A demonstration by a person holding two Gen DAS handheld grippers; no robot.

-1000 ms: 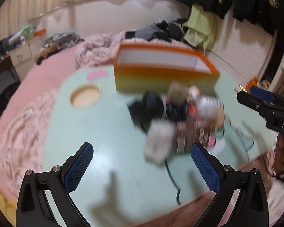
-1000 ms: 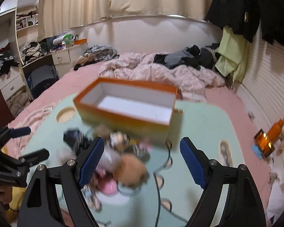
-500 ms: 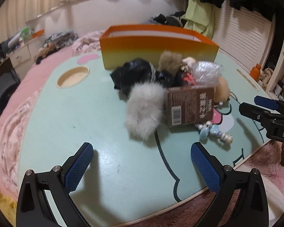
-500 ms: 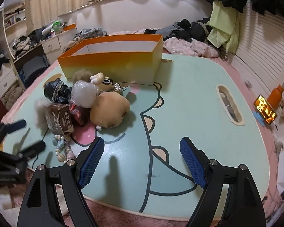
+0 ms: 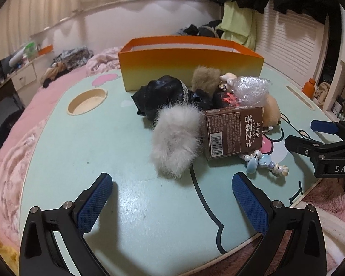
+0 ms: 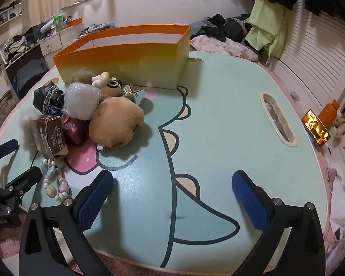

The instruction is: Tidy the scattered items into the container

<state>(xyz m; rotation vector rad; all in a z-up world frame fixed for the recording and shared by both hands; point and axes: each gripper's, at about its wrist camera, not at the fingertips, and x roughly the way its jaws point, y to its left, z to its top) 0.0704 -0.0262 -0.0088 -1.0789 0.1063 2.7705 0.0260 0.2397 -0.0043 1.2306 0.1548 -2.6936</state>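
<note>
The mint bench lies bare to the right of the clutter, its near edge just under both grippers. The orange container stands at the back, long side across the view. The brown card box lies flat against the grey fur puff, beads beside. Left gripper tilts downward, fingers wide, holding nothing. Right gripper angles down too, fingers opening over bare bench

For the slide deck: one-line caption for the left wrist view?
Open left gripper faces the pile beside the orange box: grey fur pom, brown card box, beads.
</note>
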